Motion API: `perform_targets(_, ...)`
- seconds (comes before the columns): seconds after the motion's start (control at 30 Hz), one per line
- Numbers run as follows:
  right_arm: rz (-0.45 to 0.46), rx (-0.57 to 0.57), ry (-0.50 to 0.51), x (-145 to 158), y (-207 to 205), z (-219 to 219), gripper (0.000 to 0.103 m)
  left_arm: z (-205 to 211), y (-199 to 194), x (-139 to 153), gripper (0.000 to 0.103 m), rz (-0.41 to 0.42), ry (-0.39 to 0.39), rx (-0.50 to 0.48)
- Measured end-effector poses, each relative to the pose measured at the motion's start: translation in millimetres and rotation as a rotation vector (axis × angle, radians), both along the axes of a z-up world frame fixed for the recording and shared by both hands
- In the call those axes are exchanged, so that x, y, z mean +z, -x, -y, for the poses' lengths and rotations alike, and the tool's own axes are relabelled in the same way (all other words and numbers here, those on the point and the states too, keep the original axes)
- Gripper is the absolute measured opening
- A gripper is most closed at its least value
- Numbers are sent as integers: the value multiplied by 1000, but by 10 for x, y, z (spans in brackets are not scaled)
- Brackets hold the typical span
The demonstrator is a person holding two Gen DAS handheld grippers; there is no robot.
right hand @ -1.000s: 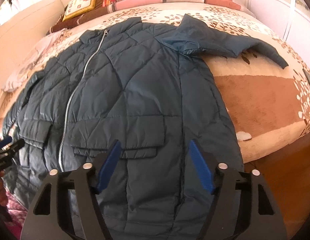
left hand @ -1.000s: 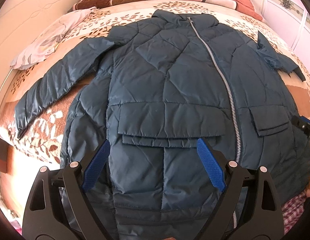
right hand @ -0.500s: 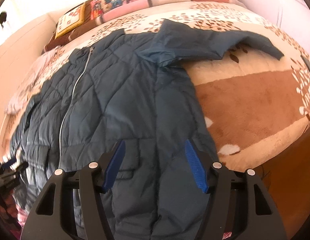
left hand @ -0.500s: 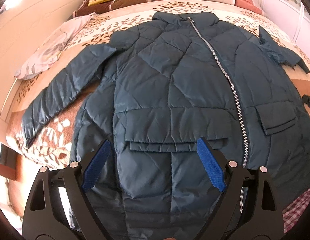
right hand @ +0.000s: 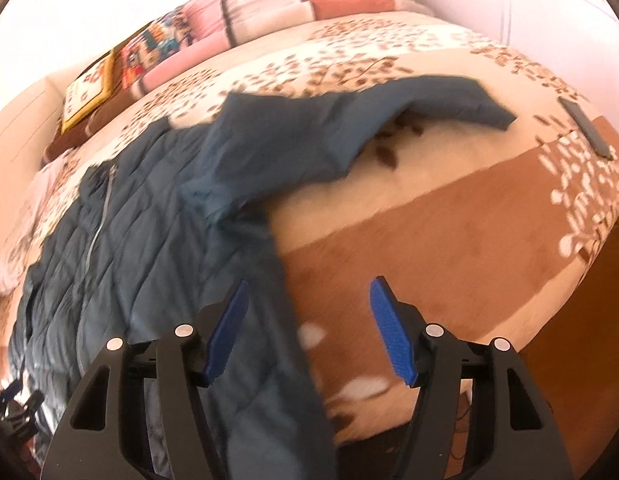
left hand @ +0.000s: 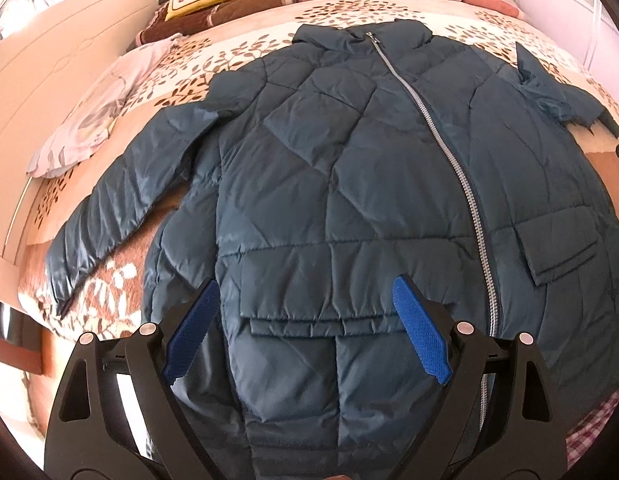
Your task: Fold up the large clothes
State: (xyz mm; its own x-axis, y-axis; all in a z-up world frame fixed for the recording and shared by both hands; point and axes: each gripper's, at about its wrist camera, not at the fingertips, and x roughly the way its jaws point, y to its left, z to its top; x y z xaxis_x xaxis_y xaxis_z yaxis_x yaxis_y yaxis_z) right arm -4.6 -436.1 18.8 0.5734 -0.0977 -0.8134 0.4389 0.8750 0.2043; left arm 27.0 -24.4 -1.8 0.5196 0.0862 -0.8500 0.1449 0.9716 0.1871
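Left wrist view shows your left gripper (left hand: 305, 328) spread above the puffy, slippery quilted jacket (left hand: 349, 184); right gripper (right hand: 307, 328) spread too, so pinch the sleeve (right hand: 349, 120) deeply.

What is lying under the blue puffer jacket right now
The jacket lies zipped, front up, on a floral brown and cream blanket covering the bed. The blanket shows around its sleeves and sides; whatever sits directly beneath the jacket's body is hidden.
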Motion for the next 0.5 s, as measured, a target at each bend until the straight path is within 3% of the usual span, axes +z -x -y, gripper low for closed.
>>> perform_targets(0.5,-8,-53,79,45,-277,278,67,55,-161,-4,88,-5,5,2)
